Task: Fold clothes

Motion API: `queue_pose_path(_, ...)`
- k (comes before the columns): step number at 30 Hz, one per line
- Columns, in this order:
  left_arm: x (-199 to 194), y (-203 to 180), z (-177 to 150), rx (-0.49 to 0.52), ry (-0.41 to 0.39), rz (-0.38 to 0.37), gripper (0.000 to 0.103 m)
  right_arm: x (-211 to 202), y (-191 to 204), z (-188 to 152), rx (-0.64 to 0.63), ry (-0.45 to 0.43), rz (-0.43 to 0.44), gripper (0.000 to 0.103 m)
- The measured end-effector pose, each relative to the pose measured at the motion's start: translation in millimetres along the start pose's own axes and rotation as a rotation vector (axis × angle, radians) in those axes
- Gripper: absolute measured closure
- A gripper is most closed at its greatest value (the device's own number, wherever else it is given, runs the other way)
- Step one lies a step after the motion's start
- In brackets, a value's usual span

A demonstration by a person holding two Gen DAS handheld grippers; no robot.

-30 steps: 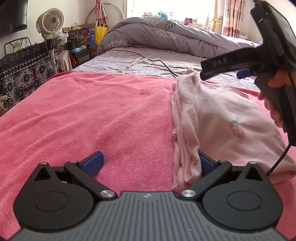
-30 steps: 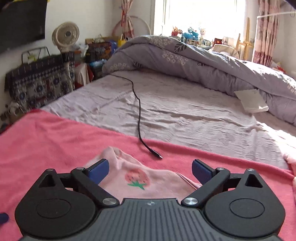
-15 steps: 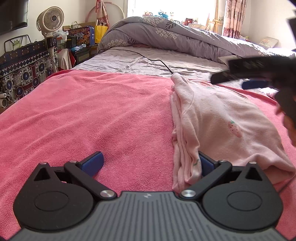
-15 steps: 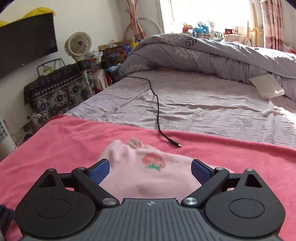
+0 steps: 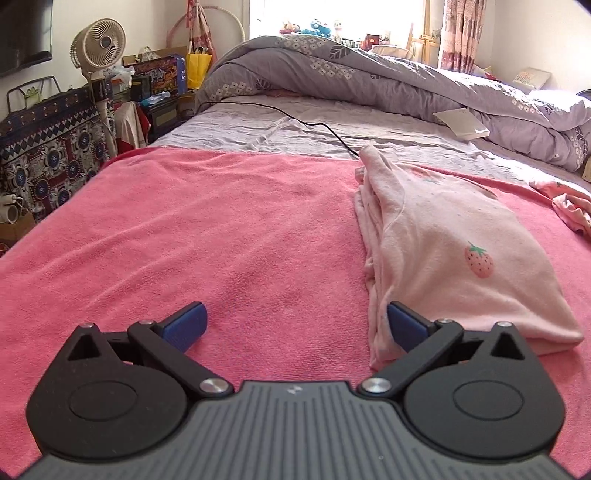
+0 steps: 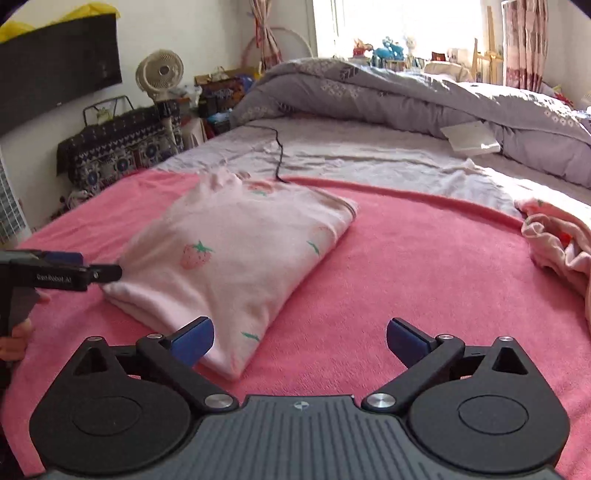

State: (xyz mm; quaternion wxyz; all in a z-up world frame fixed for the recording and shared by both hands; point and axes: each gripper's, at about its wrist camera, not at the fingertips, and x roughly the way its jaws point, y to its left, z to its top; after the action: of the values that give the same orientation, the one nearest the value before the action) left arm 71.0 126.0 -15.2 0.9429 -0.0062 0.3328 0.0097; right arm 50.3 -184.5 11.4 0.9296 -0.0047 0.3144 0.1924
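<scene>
Right tool (image 6: pixel 299 341) has pulled back off the folded pale-pink strawberry-print garment (image 6: pixel 236 258) and is now hovering near its corner, jaws spread, empty. Left tool (image 5: pixel 295 323) is sitting low at the garment's stacked edge, also spread and gripping nothing, likely lining up another fold. Garment is lying flat on the pink terry blanket (image 5: pixel 203 229); a crumpled pink garment (image 6: pixel 557 240) is waiting at right.

Daylight pours in from the window (image 5: pixel 332 18) at the far wall, which is blown out to white in both views. The grey duvet (image 6: pixel 424 96) catches bright patches, with glare on the sheet at the right. The pink blanket (image 5: pixel 221 229) is evenly lit, shadows soft. Fisheye bending curves the edges; dark corners vignette. The right wrist view looks slightly soft, perhaps from motion.
</scene>
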Motion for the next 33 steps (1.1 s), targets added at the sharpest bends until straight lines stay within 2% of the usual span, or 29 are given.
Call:
queue_pose_path(2,-12,0,3,0.010,-0.028,0.049,0.000,11,14,10,-0.027,-0.055,0.011,0.001)
queue_pose_path(4,-27,-1,6,0.007,-0.091,0.113,0.000,35,26,14,-0.050,-0.036,0.003,0.001)
queue_pose_path(6,-40,-1,8,-0.014,-0.157,0.058,0.000,60,36,7,-0.058,0.053,-0.002,0.001)
queue_pose_path(7,-45,-2,9,-0.024,-0.179,-0.014,0.000,67,37,-3,-0.046,0.074,-0.011,0.000)
queue_pose_path(10,-40,-16,7,-0.005,-0.198,-0.163,0.000,62,30,-12,0.012,0.125,-0.009,0.000)
queue_pose_path(11,-32,-25,6,0.025,-0.185,-0.161,0.000,57,30,-16,0.002,0.135,-0.009,0.000)
queue_pose_path(12,-23,-34,4,0.056,-0.163,-0.127,0.000,52,29,-19,-0.008,0.146,-0.008,0.000)
queue_pose_path(14,5,-48,-1,0.127,-0.058,0.016,0.000,40,35,-30,-0.084,0.172,-0.025,0.000)
queue_pose_path(15,19,-53,-4,0.157,0.004,0.088,0.000,31,38,-36,-0.109,0.157,-0.035,0.000)
queue_pose_path(16,18,-48,-3,0.123,0.001,0.054,0.000,24,38,-43,-0.092,0.153,-0.036,0.000)
queue_pose_path(19,15,-38,-5,0.078,0.016,0.028,0.000,12,31,-56,-0.063,0.090,-0.013,0.000)
queue_pose_path(23,7,-40,-12,0.030,0.020,0.056,0.000,7,30,-59,-0.057,0.060,-0.015,0.000)
queue_pose_path(27,-16,-47,-30,-0.017,0.008,0.043,0.000,3,28,-61,-0.052,0.044,-0.017,0.000)
queue_pose_path(29,-19,-54,-37,-0.007,0.008,0.032,0.000,1,28,-63,-0.045,0.032,-0.016,0.000)
queue_pose_path(33,-14,-73,-36,0.082,0.004,0.082,0.000,1,29,-63,-0.043,0.028,-0.017,0.000)
